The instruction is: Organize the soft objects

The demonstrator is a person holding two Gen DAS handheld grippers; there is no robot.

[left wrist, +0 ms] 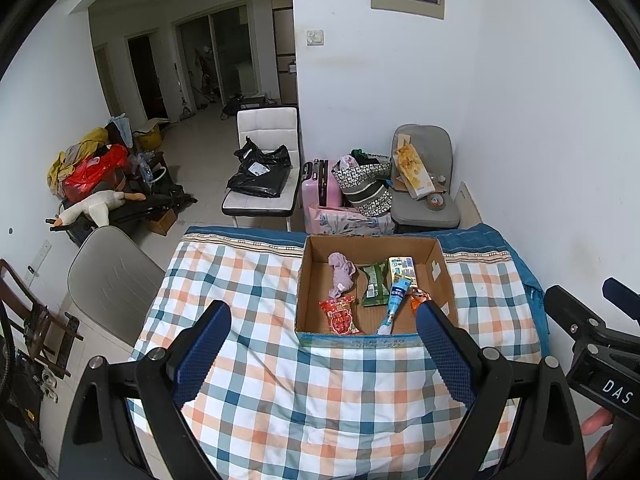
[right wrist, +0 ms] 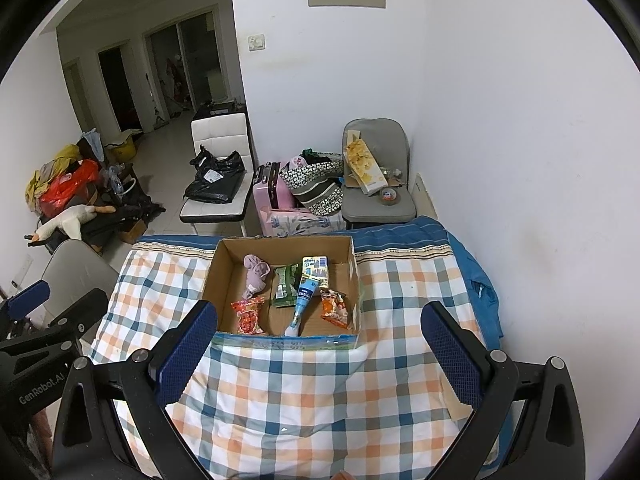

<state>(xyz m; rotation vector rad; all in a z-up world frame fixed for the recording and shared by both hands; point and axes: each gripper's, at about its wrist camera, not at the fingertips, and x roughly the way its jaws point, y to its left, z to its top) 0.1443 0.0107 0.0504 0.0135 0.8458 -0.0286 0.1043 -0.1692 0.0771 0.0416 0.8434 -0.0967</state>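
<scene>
An open cardboard box (left wrist: 306, 280) (right wrist: 212, 276) sits on the checked blanket (left wrist: 248, 280) (right wrist: 312, 384). Inside lie a pink cloth bundle (left wrist: 341, 274) (right wrist: 256, 274), a red snack pack (left wrist: 340, 316) (right wrist: 247, 315), a green pack (left wrist: 374, 282) (right wrist: 285, 284), a blue tube (left wrist: 395, 304) (right wrist: 302, 304), a small carton (left wrist: 401, 266) (right wrist: 316, 268) and an orange pack (left wrist: 418, 298) (right wrist: 335, 308). My left gripper (left wrist: 323, 322) is open and empty in front of the box. My right gripper (right wrist: 319, 322) is open and empty, also short of the box.
A grey chair (left wrist: 112, 280) stands left of the table. Behind are a white chair with black bags (left wrist: 262, 176), a pink suitcase (left wrist: 320, 184), a patterned bag (left wrist: 366, 184) and a grey chair with a box (left wrist: 424, 184). A white wall (right wrist: 540, 160) is on the right.
</scene>
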